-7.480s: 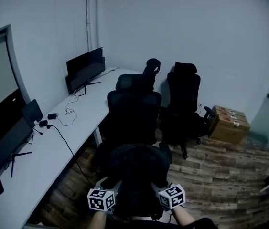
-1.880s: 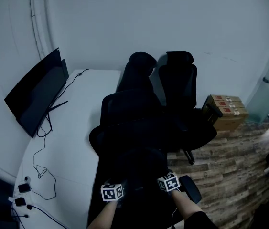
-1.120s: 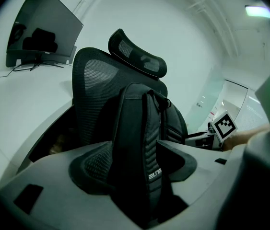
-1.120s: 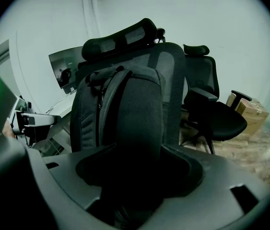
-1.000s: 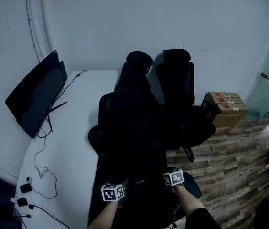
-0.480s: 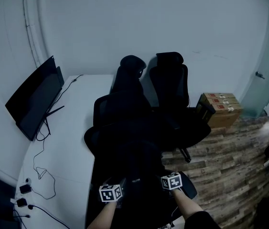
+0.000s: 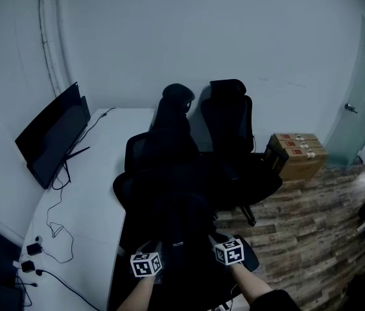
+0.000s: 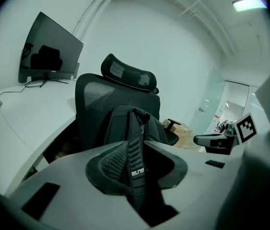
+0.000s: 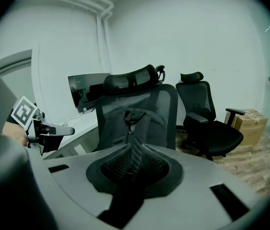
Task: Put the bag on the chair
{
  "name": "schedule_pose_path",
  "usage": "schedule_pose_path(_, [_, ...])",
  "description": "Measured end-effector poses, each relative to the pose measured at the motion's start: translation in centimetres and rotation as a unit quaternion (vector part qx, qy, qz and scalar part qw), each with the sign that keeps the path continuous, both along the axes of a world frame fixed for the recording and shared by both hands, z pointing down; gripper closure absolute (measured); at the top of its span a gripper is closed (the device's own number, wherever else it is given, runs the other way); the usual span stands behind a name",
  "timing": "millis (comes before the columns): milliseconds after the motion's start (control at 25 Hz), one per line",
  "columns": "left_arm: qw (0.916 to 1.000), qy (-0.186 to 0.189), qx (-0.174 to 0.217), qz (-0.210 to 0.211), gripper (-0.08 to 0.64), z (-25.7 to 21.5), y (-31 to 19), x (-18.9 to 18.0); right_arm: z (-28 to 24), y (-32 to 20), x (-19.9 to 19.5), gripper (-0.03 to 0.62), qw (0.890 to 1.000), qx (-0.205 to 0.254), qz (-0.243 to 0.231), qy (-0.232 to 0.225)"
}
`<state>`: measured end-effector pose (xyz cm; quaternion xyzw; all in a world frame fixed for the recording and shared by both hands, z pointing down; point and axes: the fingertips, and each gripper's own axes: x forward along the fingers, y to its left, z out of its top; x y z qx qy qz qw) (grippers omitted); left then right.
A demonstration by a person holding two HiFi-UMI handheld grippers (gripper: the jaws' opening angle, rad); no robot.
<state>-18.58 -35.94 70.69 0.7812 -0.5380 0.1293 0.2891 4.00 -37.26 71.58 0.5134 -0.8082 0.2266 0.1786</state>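
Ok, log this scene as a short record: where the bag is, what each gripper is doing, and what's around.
bag: black backpack, upright against the chair backrest; seat hidden
left gripper: fingers closing, a bag strap between them
right gripper: fingers closing, a strap between them
second chair: empty, to the right
desk: white, on the left, holds a monitor and cables
boxes: on the wood floor by the wall

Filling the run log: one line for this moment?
bag on chair | left gripper closing on strap | right gripper closing on other strap
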Motion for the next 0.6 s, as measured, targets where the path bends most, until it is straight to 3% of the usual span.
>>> schedule_pose_path(280, [0.9995,-0.014,0.021,-0.020,0.519,-1.8,3.2,1.3,-2.7,3.1,1.1,0.528,0.999,0.032,-0.011,-0.013])
schedule_pose_path(600, [0.9988,-0.013,0.042,-0.022,0.540,-3.7,7.0,4.2,-5.7,6.7,2.5,0.532,0.997,0.057,-0.033,-0.040])
